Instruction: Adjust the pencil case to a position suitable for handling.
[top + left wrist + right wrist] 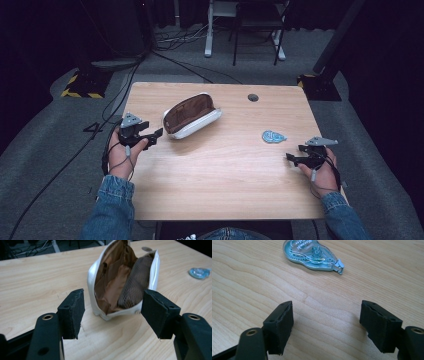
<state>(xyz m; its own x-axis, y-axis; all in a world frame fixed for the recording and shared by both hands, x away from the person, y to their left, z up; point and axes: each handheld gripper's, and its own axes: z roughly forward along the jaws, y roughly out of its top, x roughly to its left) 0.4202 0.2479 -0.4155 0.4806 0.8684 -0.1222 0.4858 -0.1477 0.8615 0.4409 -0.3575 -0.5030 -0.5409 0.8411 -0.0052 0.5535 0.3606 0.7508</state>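
While the left gripper [156, 134] waits wide and empty beside the gaping pouch [192, 115] near the tabletop's far-left corner, the right gripper [290, 157], also wide, should straddle the correction-tape dispenser [273, 136] toward the right edge squarely before closing.

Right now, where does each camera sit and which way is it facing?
High view: above the person's side, looking forward and down on the table; both forearms, left gripper, right gripper.
Left gripper view: looks along its open jaws at the open pouch.
Right gripper view: looks along its open jaws at the blue tape dispenser.
Shared: pouch, dispenser and table also show from above.
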